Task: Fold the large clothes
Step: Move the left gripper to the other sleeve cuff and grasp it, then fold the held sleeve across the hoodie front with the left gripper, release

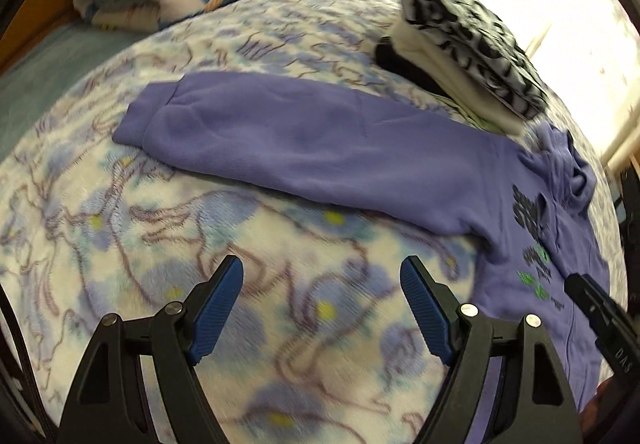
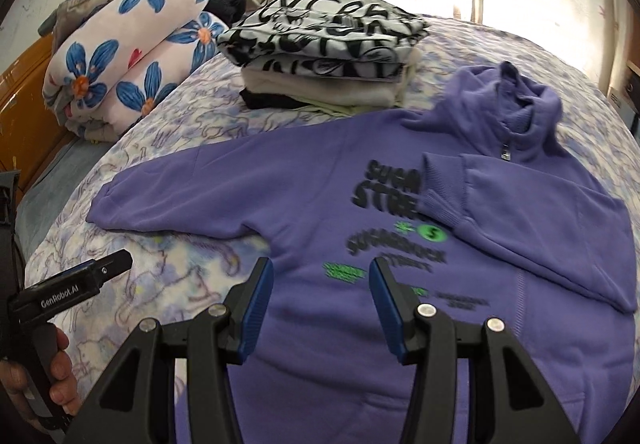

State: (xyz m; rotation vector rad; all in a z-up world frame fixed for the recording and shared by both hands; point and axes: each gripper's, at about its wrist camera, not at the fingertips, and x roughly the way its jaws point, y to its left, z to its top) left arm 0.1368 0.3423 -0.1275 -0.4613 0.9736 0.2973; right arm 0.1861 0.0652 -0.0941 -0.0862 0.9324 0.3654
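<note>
Purple sweatshirt (image 2: 312,204) lies front-up on the floral bedspread (image 2: 168,264); one sleeve extends outward, the other is folded across the chest print. Right gripper (image 2: 321,306) hovers over the hem area, jaws apart, nothing between them. Stack of folded clothes (image 2: 324,56) sits beyond the collar

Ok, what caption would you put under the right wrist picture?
Open right gripper above a purple sweatshirt spread on the bed, one sleeve folded across.

Matt purple fleece sweatshirt (image 2: 304,204) on plush, fuzzy blanket (image 1: 280,244); fingers (image 1: 218,308) ribbed blue rubber.
</note>
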